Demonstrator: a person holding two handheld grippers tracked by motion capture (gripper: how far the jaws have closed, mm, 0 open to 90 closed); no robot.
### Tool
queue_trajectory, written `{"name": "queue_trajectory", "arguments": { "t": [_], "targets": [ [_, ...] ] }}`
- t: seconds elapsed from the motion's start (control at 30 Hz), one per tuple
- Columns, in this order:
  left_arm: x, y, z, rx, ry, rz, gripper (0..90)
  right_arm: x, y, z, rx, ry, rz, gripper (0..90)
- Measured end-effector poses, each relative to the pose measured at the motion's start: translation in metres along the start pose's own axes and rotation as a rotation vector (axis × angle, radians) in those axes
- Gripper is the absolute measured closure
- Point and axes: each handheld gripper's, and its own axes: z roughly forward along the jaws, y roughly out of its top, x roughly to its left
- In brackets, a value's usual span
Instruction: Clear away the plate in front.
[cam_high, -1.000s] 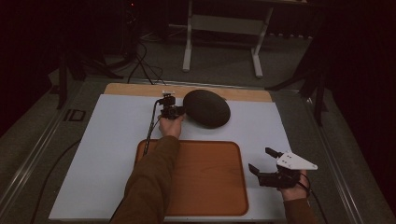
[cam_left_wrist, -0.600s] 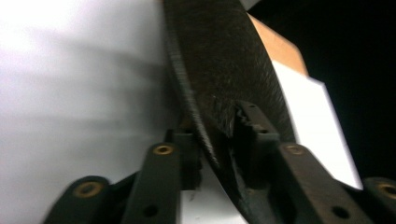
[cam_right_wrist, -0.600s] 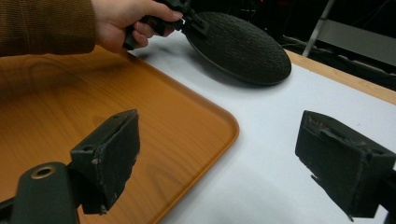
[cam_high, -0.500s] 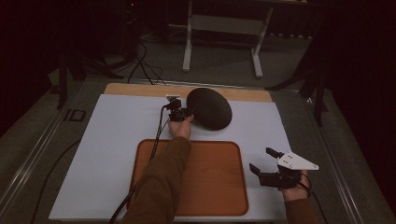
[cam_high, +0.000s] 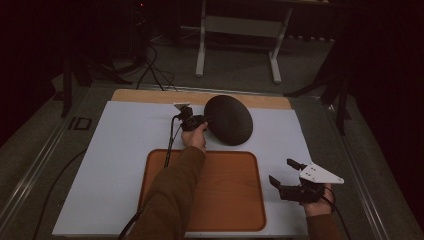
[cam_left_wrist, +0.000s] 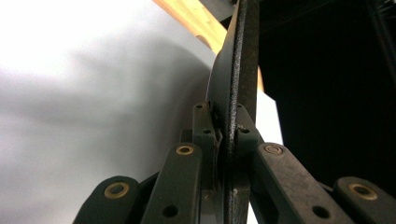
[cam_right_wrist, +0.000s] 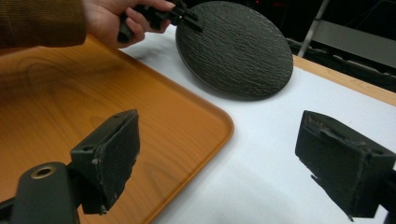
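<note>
The left gripper (cam_high: 200, 120) pinches the rim of a round, dark, rough plate (cam_high: 230, 120), tilted up just behind the smooth orange wooden tray (cam_high: 235, 200). The right gripper (cam_high: 287, 172) hangs spread wide, right of the tray, over the white desk (cam_high: 125, 150).

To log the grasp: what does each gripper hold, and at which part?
The left gripper pinches the dark round textured plate at its rim. The right gripper is open, holding nothing.

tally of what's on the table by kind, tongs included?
Dark textured plate: 1
Orange wooden tray: 1
White table mat: 1
Tongs: 2, left tongs and right tongs
Total: 5
</note>
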Motion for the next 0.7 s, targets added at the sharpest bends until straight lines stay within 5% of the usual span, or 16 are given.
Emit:
{"name": "queue_trajectory", "arguments": {
  "t": [0.2, 0.7],
  "targets": [
    [-0.002, 0.001, -0.014, -0.009, -0.049, -0.026, 85.4, 0.000, 0.000, -0.002, 0.002, -0.009, 0.001, 13.6],
    [-0.007, 0.001, -0.060, -0.024, -0.107, 0.010, 85.3, 0.001, 0.000, -0.001, 0.006, -0.007, -0.003, 13.6]
  ]
}}
